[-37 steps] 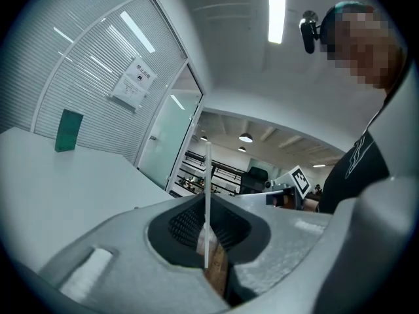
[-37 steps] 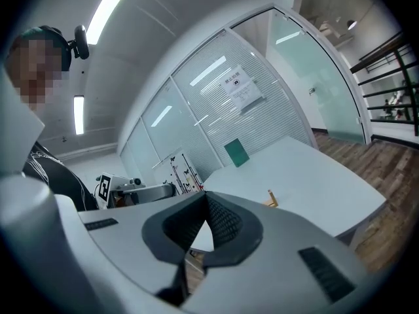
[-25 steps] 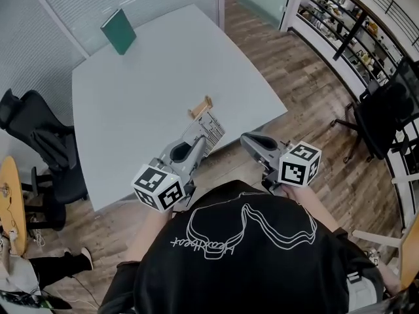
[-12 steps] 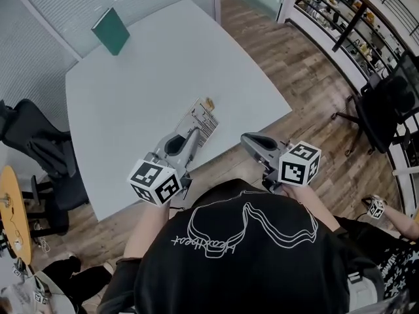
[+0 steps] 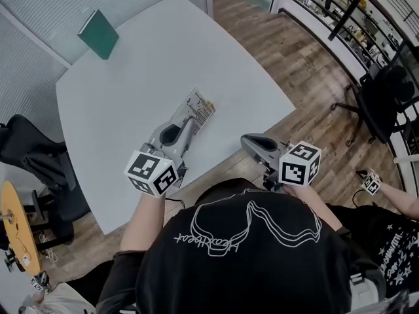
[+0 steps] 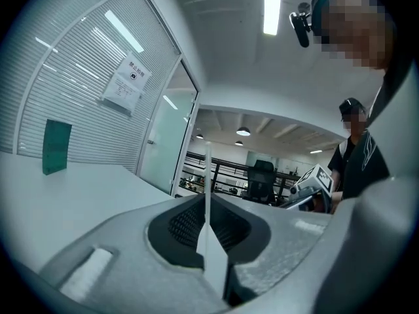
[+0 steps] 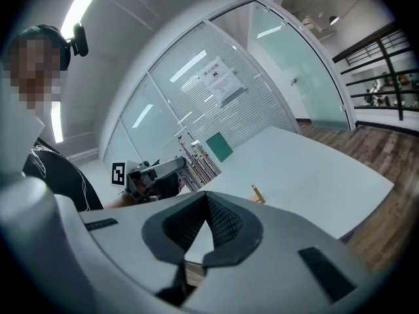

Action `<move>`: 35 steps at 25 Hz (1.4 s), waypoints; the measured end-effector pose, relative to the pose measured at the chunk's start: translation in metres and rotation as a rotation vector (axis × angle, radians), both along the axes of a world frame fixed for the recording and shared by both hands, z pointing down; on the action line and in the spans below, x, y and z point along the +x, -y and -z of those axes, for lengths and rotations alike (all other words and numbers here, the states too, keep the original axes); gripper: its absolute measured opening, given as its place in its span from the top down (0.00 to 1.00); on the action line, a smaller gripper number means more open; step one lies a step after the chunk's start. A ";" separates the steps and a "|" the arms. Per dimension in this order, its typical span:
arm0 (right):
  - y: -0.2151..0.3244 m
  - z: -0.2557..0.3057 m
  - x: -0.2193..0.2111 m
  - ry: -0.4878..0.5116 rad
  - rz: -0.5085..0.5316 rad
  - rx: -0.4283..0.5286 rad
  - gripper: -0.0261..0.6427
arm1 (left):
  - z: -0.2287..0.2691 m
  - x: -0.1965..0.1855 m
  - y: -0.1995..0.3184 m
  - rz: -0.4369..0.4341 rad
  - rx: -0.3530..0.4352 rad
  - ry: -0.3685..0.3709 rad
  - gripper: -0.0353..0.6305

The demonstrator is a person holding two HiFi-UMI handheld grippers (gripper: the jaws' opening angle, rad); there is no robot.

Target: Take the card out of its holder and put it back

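A white card point(image 5: 198, 108) printed with thin bar lines is pinched in my left gripper point(image 5: 190, 120), which is shut on it over the middle of the white table point(image 5: 124, 90). Edge-on, the card point(image 6: 207, 195) stands upright between the pads. The small wooden holder point(image 5: 210, 104) peeks out just behind the card's far edge. In the right gripper view the holder point(image 7: 257, 193) stands on the table to the right of the held card point(image 7: 198, 161), with nothing in it. My right gripper point(image 5: 246, 142) hangs at the table's near edge, shut, nothing between its jaws point(image 7: 206, 205).
A green book point(image 5: 98, 34) stands at the table's far left corner. Black office chairs stand to the left point(image 5: 33, 156) and right point(image 5: 386, 103). Another person's hand with a marker cube point(image 5: 370, 180) is at the right edge, over the wooden floor.
My left gripper has carried the card forward over the table, up to the wooden holder. The right gripper keeps its place at the table's near edge.
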State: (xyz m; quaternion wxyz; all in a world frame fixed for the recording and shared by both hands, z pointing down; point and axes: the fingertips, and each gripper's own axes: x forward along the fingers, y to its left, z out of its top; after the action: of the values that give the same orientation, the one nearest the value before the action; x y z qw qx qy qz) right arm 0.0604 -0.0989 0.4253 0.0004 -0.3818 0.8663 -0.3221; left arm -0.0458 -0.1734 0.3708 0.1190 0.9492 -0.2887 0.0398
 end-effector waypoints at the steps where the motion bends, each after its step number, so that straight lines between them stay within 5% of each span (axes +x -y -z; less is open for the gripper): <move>1: 0.001 -0.002 0.001 -0.002 -0.004 -0.005 0.95 | -0.002 0.002 0.005 -0.006 0.008 0.005 0.91; 18: 0.036 -0.049 0.000 -0.010 -0.032 -0.125 0.95 | -0.089 0.009 0.075 -0.076 -0.024 0.092 0.91; 35: 0.062 -0.068 -0.011 -0.008 -0.008 -0.174 0.95 | -0.112 0.010 0.088 -0.106 -0.066 0.067 0.91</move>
State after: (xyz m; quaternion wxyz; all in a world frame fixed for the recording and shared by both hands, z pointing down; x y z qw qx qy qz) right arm 0.0498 -0.1606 0.4936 -0.0349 -0.3852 0.8334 -0.3947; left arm -0.0360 -0.2609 0.4825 0.1383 0.9569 -0.2401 0.0871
